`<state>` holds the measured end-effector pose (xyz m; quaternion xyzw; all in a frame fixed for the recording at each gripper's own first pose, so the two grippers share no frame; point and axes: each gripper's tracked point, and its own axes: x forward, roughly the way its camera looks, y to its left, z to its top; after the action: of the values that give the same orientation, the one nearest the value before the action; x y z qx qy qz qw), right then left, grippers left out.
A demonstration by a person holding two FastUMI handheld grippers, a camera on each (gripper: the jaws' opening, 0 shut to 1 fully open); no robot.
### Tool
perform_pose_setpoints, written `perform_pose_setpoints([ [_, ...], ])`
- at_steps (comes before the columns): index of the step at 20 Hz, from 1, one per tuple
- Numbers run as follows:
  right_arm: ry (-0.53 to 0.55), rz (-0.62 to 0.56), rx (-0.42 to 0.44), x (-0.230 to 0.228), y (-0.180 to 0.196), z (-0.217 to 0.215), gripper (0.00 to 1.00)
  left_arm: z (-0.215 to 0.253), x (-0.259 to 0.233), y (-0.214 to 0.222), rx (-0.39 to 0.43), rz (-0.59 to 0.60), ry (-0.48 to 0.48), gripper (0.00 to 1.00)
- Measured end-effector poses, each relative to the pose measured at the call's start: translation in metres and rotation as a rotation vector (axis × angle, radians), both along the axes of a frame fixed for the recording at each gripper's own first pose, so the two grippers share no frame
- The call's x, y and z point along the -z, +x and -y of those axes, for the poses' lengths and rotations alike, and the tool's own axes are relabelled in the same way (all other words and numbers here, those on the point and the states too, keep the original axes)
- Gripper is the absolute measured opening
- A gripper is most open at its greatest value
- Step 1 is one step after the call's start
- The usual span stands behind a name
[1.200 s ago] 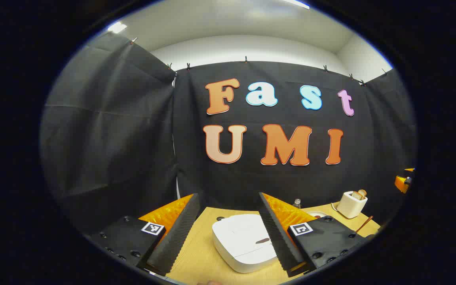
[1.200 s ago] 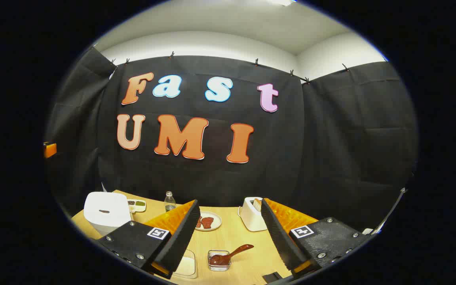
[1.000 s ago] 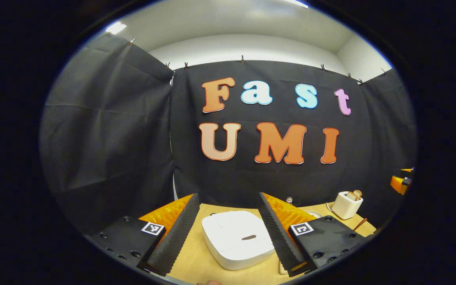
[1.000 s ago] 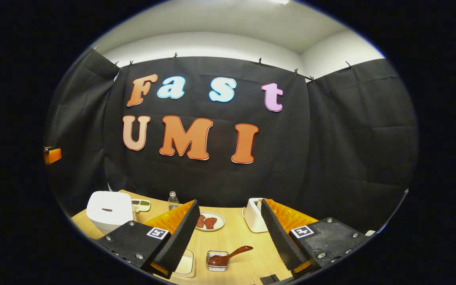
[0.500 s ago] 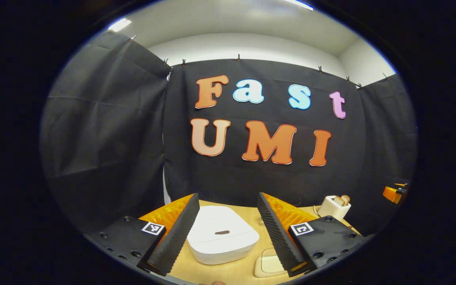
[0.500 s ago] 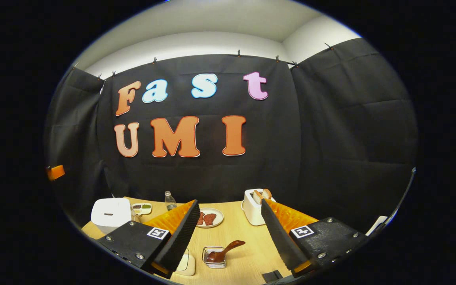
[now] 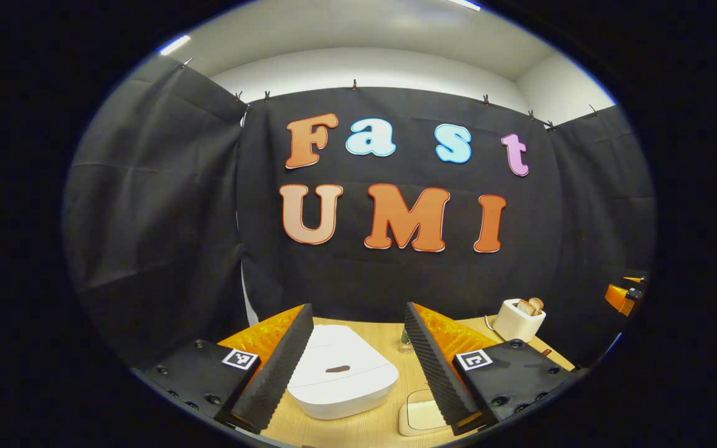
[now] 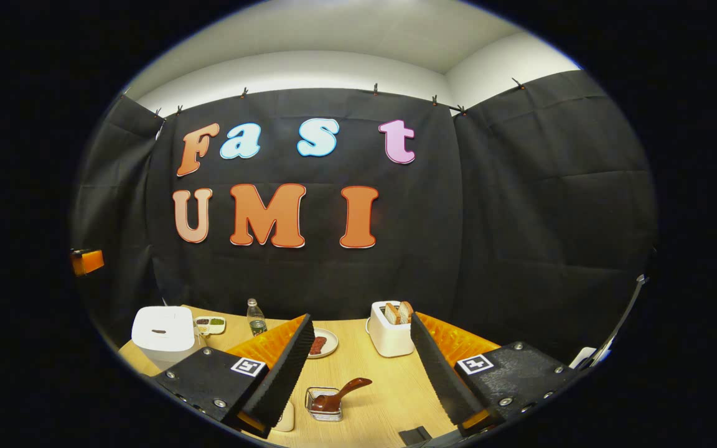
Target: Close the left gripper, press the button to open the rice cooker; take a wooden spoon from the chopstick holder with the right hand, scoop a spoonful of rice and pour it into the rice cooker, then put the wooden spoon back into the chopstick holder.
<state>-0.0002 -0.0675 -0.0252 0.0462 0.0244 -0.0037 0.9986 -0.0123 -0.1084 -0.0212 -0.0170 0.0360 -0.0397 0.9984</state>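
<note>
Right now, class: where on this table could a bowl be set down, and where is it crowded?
Bare wood lies between the toaster and the wooden spoon in its holder. Crowded: the far left, where rice cooker, small dish and bottle cluster.

Ahead of the left tool (image 7: 355,367), the white rice cooker (image 7: 341,370) blocks the table (image 7: 389,333) between its wide-apart fingers; bare wood lies to the cooker's right. Ahead of the right tool (image 8: 358,373), open table runs past the wooden spoon (image 8: 337,396) in its holder (image 8: 325,404), with the toaster (image 8: 391,330), plate (image 8: 321,342) and bottle (image 8: 255,318) standing farther back.
</note>
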Motion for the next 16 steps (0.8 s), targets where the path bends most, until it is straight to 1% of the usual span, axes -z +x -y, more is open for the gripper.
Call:
perform_pose_setpoints([
  [3, -0.012, 0.007, -0.020, -0.003, 0.005, -0.013, 0.96, -0.005, 0.005, 0.000, -0.011, -0.014, -0.015, 0.84],
  [4, -0.019, 0.009, -0.026, -0.004, 0.007, -0.016, 0.96, -0.003, 0.009, 0.001, -0.001, -0.023, -0.007, 0.71],
  [7, -0.019, -0.003, -0.044, 0.001, 0.013, -0.026, 0.96, -0.013, 0.010, 0.005, -0.025, -0.018, 0.023, 0.28],
  [8, -0.012, -0.009, -0.050, 0.002, 0.015, -0.028, 0.96, -0.012, 0.013, 0.010, -0.020, -0.021, 0.027, 0.13],
  [9, -0.006, -0.015, -0.059, 0.003, 0.016, -0.031, 0.96, -0.011, 0.015, 0.006, -0.014, -0.018, 0.029, 0.06],
  [10, -0.005, -0.021, -0.065, 0.005, 0.018, -0.034, 0.96, -0.014, 0.016, 0.014, -0.029, 0.003, 0.034, 0.06],
  [11, -0.007, -0.024, -0.068, 0.007, 0.019, -0.035, 0.96, -0.015, 0.007, 0.009, -0.018, 0.026, 0.028, 0.05],
  [12, -0.011, -0.025, -0.069, 0.008, 0.019, -0.035, 0.96, -0.008, 0.009, 0.017, 0.016, 0.033, 0.019, 0.05],
  [14, -0.012, -0.027, -0.067, 0.008, 0.020, -0.034, 0.96, -0.003, 0.025, 0.029, 0.041, 0.005, 0.016, 0.04],
  [16, -0.006, -0.028, -0.063, 0.008, 0.020, -0.031, 0.96, 0.001, 0.038, 0.043, 0.070, 0.001, 0.040, 0.05],
])
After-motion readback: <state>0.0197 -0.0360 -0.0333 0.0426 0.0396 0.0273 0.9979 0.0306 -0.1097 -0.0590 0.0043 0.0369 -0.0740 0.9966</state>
